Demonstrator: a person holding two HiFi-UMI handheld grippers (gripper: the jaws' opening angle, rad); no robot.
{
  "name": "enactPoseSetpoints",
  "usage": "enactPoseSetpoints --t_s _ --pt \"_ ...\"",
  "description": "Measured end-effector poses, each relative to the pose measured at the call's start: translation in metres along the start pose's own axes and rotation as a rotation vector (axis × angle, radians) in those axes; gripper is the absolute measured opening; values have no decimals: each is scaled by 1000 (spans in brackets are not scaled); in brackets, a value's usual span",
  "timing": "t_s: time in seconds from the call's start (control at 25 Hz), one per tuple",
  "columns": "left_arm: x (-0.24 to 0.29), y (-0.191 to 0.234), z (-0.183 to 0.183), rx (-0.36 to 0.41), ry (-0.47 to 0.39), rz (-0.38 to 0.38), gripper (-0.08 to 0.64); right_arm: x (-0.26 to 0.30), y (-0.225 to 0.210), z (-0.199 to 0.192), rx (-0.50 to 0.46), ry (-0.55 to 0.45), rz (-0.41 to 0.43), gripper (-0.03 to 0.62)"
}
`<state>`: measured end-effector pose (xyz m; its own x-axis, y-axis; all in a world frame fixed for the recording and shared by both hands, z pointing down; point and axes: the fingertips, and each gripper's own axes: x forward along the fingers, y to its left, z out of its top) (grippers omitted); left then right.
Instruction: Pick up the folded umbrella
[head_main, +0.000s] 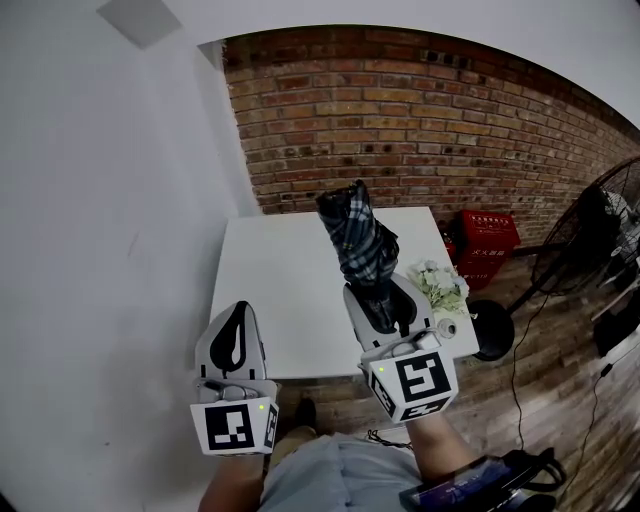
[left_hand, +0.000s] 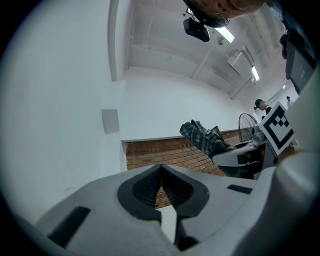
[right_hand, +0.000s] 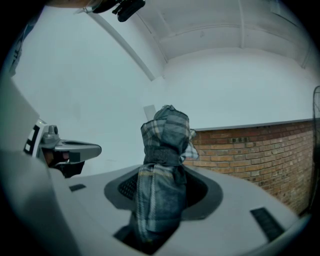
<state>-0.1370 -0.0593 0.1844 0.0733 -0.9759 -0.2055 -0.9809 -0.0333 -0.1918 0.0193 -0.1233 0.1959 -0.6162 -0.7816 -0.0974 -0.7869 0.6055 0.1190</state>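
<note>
**Head view.** My right tool is clamped on the umbrella. The jaws hold its lower end, and the folded plaid canopy juts up and away from me, tilted a little to the left. The umbrella shows against the white surface and the brick wall behind it, and I see it resting on nothing but my jaws. My left tool hangs beside the right one, apart from it, over the near left edge of the surface, with nothing in it. A bunch of white flowers lies at the right edge of the surface. Past that edge a red crate stands on the floor near the wall, and a fan stands further right.

**Left gripper view.** The jaws of my left tool are together, tips meeting, with nothing between them. Beyond them, to the right, the umbrella sticks out of my right tool, well apart from my left one. The wall runs behind, and the fan shows small at the right.

**Right gripper view.** My right tool grips the umbrella between both pads. The bundle stands up out of the jaws, and a dark strap is wrapped round its middle. My left tool shows at the left, clear of the umbrella. The wall lies behind at the right.
</note>
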Motion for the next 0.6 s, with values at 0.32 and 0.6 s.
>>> enactPoseSetpoints --t_s 0.32,0.6 --pt "7 8 -1 6 -4 14 6 2 -1 0 -9 -17 -5 192" --pt "14 2 -8 5 1 -4 6 4 -3 -6 3 -15 -1 192"
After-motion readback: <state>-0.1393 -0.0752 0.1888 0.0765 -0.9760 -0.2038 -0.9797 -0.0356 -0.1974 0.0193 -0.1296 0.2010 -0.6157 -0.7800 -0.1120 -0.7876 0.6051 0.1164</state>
